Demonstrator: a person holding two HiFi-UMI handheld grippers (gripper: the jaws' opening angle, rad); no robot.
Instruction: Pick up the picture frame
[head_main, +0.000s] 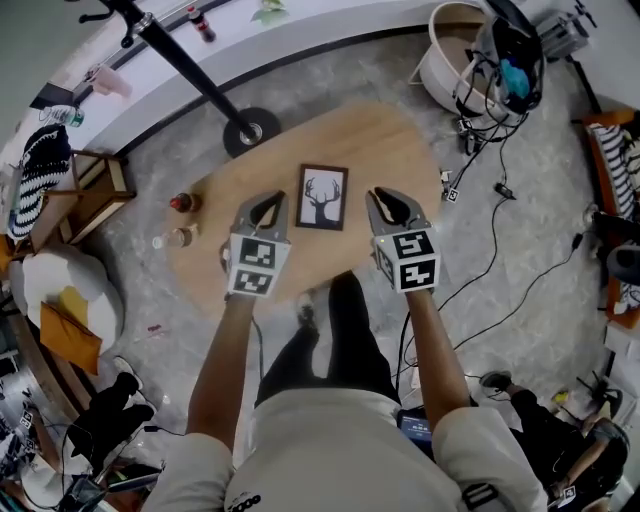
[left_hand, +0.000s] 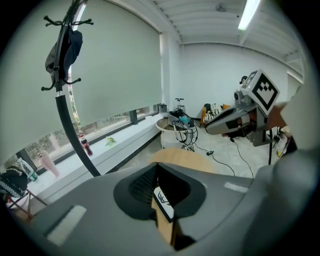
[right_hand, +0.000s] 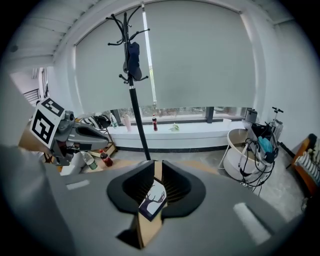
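Pickup wasn't started, as far as I could judge. Both tongs hung over the near side of the table (head_main: 385, 140), nothing gripped. Left gripper (head_main: 270, 197) had its jaws together. Right gripper (head_main: 378, 195) had them a slit apart, empty. Picture frame (head_main: 323, 197) lay flat just beyond, between them, untouched. Reach, clamp and lift were all left. Only the head view showed that layout. Only the gripper views showed the jaw gaps, with the frame sighted through each.

Head view overhead, all sharing picture frame (head_main: 323, 197)
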